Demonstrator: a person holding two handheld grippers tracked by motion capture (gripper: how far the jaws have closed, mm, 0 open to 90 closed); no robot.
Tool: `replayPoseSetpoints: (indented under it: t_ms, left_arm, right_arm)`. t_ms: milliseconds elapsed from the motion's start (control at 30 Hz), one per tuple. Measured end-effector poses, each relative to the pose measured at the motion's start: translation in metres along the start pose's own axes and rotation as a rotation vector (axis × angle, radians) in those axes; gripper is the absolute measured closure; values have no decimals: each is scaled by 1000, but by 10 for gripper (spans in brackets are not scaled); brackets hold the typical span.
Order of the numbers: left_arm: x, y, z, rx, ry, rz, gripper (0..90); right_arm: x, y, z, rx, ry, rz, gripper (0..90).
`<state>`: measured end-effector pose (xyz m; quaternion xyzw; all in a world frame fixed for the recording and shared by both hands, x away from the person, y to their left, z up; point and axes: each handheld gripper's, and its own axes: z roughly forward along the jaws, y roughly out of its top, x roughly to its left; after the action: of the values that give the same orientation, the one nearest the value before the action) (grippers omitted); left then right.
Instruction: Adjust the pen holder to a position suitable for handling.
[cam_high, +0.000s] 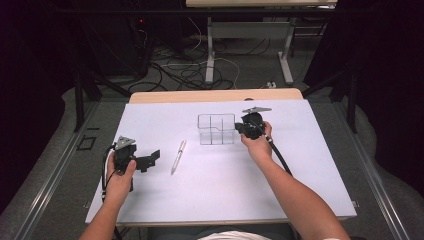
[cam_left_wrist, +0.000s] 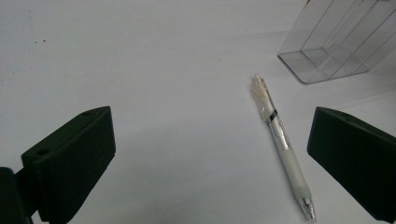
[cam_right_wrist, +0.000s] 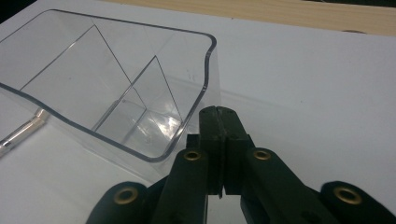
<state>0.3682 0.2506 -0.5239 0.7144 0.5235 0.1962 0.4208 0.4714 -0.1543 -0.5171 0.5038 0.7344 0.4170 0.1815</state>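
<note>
My left gripper (cam_high: 150, 161) sits low over the white table (cam_high: 210, 195) with its jaws spread wide and nothing between them. The pen (cam_left_wrist: 281, 142) lies flat just ahead and off toward my right-hand jaw, not centred in the gap. Its long axis runs roughly away from me with a slight lean, the metal tip nearest me and the clear cap end pointing toward the clear plastic box (cam_high: 216, 129). From above, the pen (cam_high: 178, 156) is just beside my left gripper and well short of the box, so the left hand looks the nearer one for picking it up. I'd guess I need to slide sideways until the barrel sits between the jaws, crossing them.

My right gripper (cam_right_wrist: 218, 126) is over at the box, jaws pressed together. They seem to pinch the near rim of the box (cam_right_wrist: 140, 93), though I can't quite tell whether the wall is truly caught between them. The divided box is empty.
</note>
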Motion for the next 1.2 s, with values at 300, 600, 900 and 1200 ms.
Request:
replayPoseSetpoints:
  t_ms: [300,600,900,1200]
  left_arm:
    - [1,0,-1,-2,-5,-12,10]
    - [0,0,-1,-6,-7,-28,10]
    - [-2,-1,1,-11,-14,-24,10]
    - [-6,0,1,-34,-19,0,1]
  right_arm:
    - [-4,2,-10,-4,-3,-17,823]
    - [-6,0,-34,-47,35,-31,694]
    - [0,-11,-56,-89,78,-92,522]
    - [-1,-25,-76,-109,135,-136,420]
